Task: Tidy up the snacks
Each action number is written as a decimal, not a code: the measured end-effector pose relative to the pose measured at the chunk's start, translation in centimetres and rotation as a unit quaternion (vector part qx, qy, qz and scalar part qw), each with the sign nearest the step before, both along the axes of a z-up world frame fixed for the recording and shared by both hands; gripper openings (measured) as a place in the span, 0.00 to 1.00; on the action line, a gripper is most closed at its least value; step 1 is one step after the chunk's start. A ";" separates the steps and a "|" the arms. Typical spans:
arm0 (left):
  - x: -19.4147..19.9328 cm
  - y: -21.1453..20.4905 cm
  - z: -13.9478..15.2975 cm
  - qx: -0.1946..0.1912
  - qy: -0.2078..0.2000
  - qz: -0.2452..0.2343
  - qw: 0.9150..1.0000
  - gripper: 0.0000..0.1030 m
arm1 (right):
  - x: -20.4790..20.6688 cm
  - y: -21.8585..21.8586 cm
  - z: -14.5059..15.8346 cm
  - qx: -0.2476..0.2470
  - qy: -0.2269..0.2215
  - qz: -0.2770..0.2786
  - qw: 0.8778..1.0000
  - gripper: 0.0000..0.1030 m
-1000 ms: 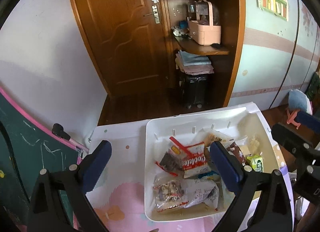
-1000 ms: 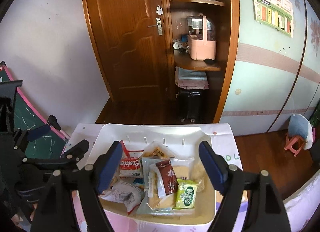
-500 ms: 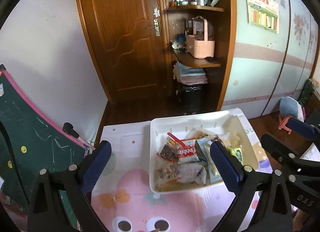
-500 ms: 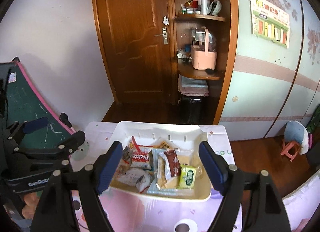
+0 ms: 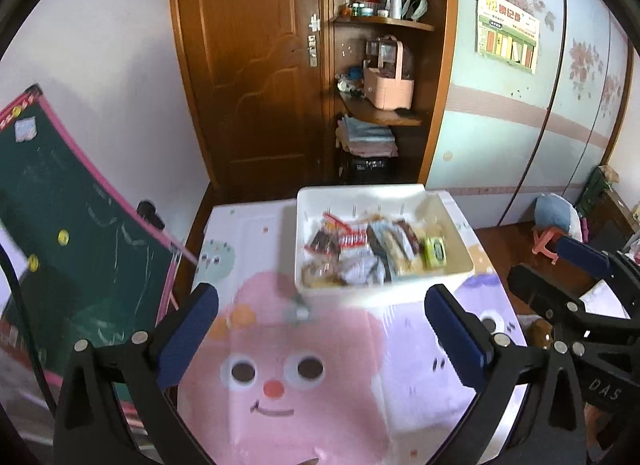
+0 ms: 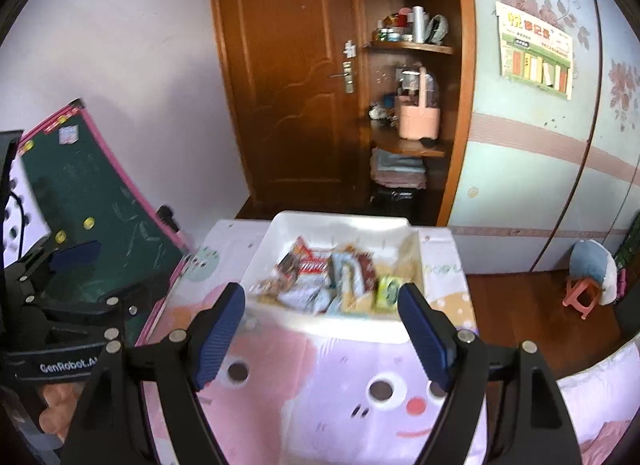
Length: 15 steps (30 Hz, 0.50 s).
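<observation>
A white bin (image 5: 380,289) stands at the far end of the table and holds several snack packets, among them a red-and-white cookie packet (image 5: 354,241) and a small green packet (image 5: 435,251). My left gripper (image 5: 318,305) hovers over the tablecloth short of the bin; its jaws are opening and nothing is between them. The right wrist view shows the same bin (image 6: 344,219) and green packet (image 6: 386,289) ahead of my right gripper (image 6: 320,297), which is open and empty. Each gripper shows at the edge of the other's view.
A cartoon-face tablecloth (image 5: 280,365) covers the table. A green chalkboard with a pink frame (image 5: 80,245) leans at the table's left. Behind are a wooden door (image 5: 248,65) and corner shelves with a pink basket (image 5: 388,89). A pink stool (image 5: 548,241) stands on the floor at right.
Both grippers have drawn back and risen from over the bin. The bin now looks smaller and farther ahead, with much more tablecloth in view. The snacks lie as before.
</observation>
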<state>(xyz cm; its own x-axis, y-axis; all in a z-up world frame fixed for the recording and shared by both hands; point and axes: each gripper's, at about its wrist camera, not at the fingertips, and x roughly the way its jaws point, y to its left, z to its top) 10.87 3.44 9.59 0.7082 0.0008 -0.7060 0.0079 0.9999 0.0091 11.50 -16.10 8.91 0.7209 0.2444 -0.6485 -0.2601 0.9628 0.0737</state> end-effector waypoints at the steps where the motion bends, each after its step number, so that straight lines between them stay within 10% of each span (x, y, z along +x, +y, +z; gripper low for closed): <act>1: -0.9 0.1 -0.3 -0.001 0.001 0.000 1.000 1.00 | -0.9 0.0 -0.3 0.003 0.004 0.003 1.000 0.77; 15: -10.8 1.0 -6.0 -0.020 0.012 0.036 0.999 1.00 | -10.1 0.3 -5.2 -0.010 0.019 0.004 1.000 0.77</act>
<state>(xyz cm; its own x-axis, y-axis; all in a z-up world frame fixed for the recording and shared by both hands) 0.06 4.45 3.60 0.6902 0.0227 -0.7233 -0.0647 0.9974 -0.0304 1.36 -15.75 3.70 0.6939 0.2367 -0.6800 -0.2658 0.9619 0.0636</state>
